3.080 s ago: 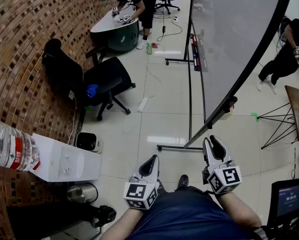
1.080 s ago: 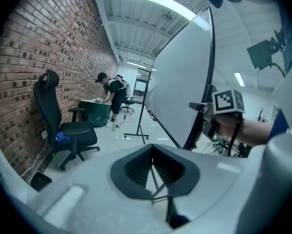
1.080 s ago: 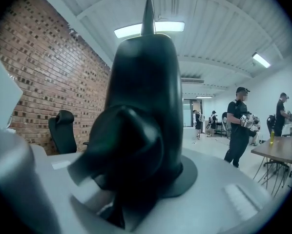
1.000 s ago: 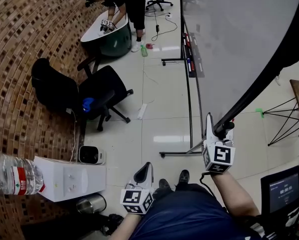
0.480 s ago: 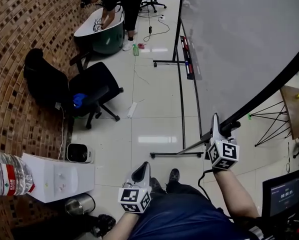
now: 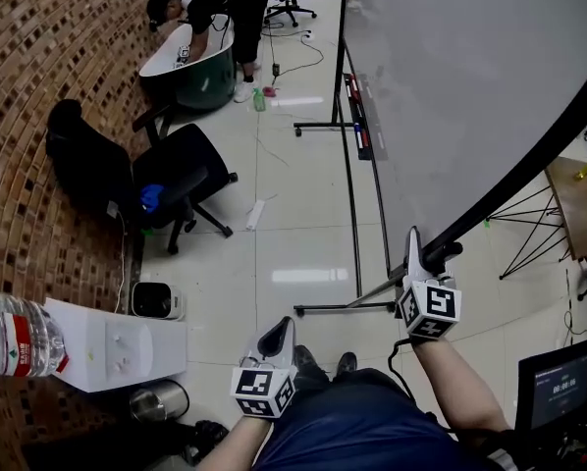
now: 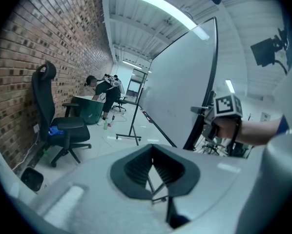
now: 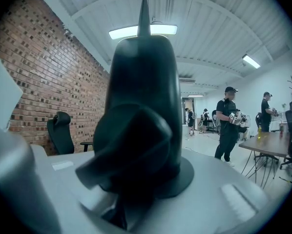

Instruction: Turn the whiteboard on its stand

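Observation:
The big whiteboard (image 6: 451,77) tilts on its black wheeled stand (image 6: 353,214), and its black frame edge runs down to a near corner. My right gripper (image 6: 423,258) is shut on the black frame knob (image 6: 443,254) at that corner, after its jaws have just been closing. That knob (image 8: 136,130) fills the right gripper view between the jaws. My left gripper (image 6: 282,334) hangs shut and holds nothing, low and to the left of the stand. In the left gripper view the board (image 7: 177,91) stands ahead, with the right gripper (image 7: 209,118) at its edge.
A black office chair (image 6: 171,180) stands by the brick wall. A white water dispenser (image 6: 117,346) with a bottle (image 6: 14,332) is at lower left, beside a metal pot (image 6: 161,400). A person bends over a tub (image 6: 190,67) far back. A wooden table (image 6: 578,204) and a monitor (image 6: 554,386) are on the right.
Three seconds ago my right gripper hung below the board's corner; now it sits on that corner. Since then the board's face has spread further left across the view. The left gripper has hardly moved.

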`<state>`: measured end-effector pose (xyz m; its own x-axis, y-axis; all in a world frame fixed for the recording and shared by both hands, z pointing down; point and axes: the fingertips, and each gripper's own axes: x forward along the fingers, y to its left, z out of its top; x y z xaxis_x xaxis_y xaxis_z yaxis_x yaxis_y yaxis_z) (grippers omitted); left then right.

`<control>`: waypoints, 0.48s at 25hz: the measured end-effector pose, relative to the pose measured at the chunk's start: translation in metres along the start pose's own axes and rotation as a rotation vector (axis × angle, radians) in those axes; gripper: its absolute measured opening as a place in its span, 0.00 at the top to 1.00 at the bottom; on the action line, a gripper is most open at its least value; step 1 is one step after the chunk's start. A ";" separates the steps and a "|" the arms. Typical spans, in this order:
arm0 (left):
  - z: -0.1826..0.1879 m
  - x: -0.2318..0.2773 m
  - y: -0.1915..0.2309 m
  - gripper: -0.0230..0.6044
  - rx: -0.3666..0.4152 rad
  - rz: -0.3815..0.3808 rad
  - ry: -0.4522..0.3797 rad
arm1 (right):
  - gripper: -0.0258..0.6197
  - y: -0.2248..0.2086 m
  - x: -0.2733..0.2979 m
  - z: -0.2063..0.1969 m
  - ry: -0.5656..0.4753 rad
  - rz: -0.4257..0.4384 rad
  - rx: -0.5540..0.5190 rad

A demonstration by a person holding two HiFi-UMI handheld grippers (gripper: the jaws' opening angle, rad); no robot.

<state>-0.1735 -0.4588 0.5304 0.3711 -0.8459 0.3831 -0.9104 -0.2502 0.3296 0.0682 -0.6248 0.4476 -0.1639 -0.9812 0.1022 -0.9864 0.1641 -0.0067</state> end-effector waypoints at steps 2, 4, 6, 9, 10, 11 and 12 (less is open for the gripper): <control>0.002 -0.005 -0.009 0.95 0.014 0.016 -0.004 | 0.81 0.000 -0.009 -0.001 0.002 -0.010 -0.004; -0.001 -0.011 -0.023 0.95 0.015 0.027 -0.001 | 0.81 0.004 -0.017 -0.001 0.001 -0.012 -0.009; -0.011 -0.017 -0.040 0.95 0.028 0.021 0.017 | 0.81 0.008 -0.023 0.000 -0.007 -0.001 -0.015; -0.027 -0.030 -0.054 0.95 0.050 0.041 0.053 | 0.81 0.009 -0.033 0.001 -0.010 0.006 -0.018; -0.030 -0.037 -0.054 0.95 0.047 0.062 0.056 | 0.81 0.008 -0.037 0.001 -0.007 0.006 -0.018; -0.034 -0.044 -0.053 0.95 0.041 0.084 0.057 | 0.81 0.008 -0.041 0.000 -0.006 0.006 -0.019; -0.037 -0.051 -0.052 0.95 0.032 0.103 0.056 | 0.81 0.007 -0.045 -0.001 -0.004 0.005 -0.019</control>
<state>-0.1386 -0.3858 0.5255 0.2841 -0.8403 0.4618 -0.9493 -0.1789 0.2584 0.0685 -0.5792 0.4436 -0.1692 -0.9807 0.0978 -0.9852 0.1711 0.0113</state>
